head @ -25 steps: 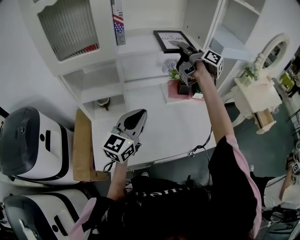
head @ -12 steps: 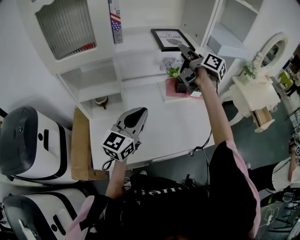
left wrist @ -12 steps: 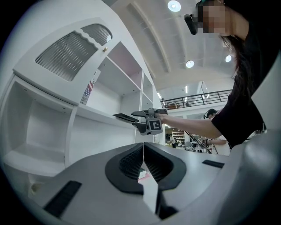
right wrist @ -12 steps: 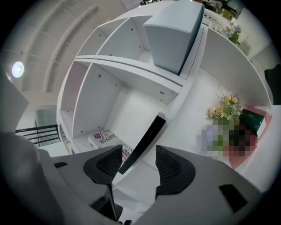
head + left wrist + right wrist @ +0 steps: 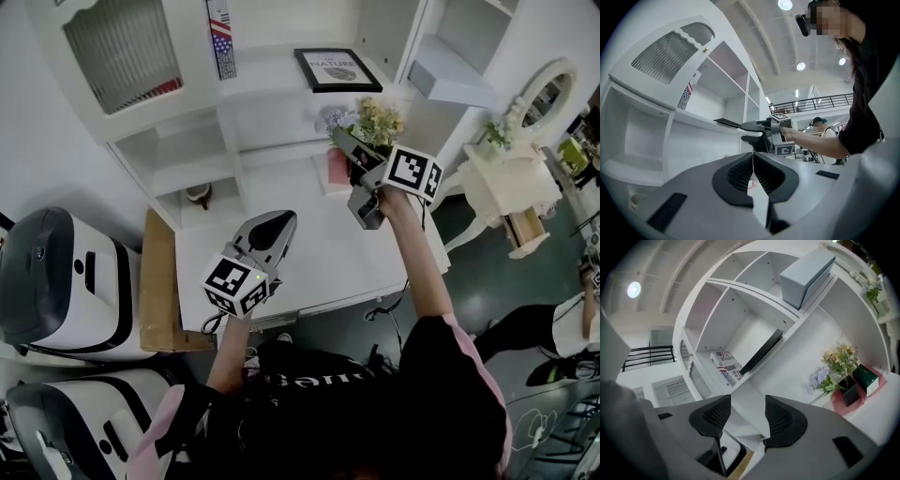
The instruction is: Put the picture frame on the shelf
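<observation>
The picture frame [image 5: 336,69] rests on the shelf [image 5: 267,77]. The right claw [image 5: 746,409] is open and empty; the left claw [image 5: 753,163] is closed above the worktop [image 5: 319,253].

I count one picture frame [image 5: 336,69] and one book with a flag print [image 5: 221,37]. There are two tongs, the left tongs [image 5: 753,161] and the right tongs [image 5: 747,405]. There is one tabletop [image 5: 309,253]. I also count one bunch of flowers [image 5: 368,122] in one black pot [image 5: 848,393], one green box [image 5: 866,377], one pink mat [image 5: 336,171] and one grey-blue box [image 5: 806,273]. Two white-and-black machines show, the farther machine [image 5: 56,281] and the nearer machine [image 5: 75,427]. There is one oval mirror [image 5: 546,94].
</observation>
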{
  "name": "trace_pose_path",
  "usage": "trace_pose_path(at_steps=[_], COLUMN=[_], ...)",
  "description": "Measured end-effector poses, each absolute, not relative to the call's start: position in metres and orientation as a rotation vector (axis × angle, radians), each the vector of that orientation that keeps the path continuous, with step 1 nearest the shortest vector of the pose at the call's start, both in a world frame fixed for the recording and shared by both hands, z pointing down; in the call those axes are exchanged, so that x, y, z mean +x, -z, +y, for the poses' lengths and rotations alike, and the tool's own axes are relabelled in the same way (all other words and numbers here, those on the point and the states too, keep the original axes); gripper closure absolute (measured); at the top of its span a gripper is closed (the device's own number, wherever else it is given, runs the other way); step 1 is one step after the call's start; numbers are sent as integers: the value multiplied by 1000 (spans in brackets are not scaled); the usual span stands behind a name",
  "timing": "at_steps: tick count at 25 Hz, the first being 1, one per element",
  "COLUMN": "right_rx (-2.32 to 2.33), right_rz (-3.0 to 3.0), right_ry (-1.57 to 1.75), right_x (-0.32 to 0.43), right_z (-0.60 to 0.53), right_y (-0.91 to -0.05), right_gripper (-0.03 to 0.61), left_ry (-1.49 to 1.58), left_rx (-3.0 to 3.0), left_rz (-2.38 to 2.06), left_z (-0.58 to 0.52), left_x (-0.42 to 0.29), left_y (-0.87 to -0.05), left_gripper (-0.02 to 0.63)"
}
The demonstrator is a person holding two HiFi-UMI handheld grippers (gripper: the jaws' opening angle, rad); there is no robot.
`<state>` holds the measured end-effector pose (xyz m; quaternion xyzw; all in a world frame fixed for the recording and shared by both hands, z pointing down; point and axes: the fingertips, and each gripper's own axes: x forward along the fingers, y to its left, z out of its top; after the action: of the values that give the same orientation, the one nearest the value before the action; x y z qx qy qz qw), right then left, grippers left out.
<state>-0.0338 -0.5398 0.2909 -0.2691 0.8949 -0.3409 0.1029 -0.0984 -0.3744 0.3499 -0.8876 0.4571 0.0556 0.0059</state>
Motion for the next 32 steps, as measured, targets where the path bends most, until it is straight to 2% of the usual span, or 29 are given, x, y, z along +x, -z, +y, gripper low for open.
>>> trace_pose_path(at_steps=[13,20,32], right_rx=[-742,-824,-686], right_rz=[2806,2900,2997], right_ry=[853,708,778], right_x=[-23,15,43], right_z=[-427,-378,-295], right_y=[-342,-367,-423], right_gripper=[347,427,493], left_ry=[-136,-88,34], left_rx=[-2770,-2773,-2798], left_rz=[1480,1560,1707], left_z=[-344,-315,-241], left_x=[-71,-52,-10], left_y=[-360,-380,-429], left_gripper=[597,597,597])
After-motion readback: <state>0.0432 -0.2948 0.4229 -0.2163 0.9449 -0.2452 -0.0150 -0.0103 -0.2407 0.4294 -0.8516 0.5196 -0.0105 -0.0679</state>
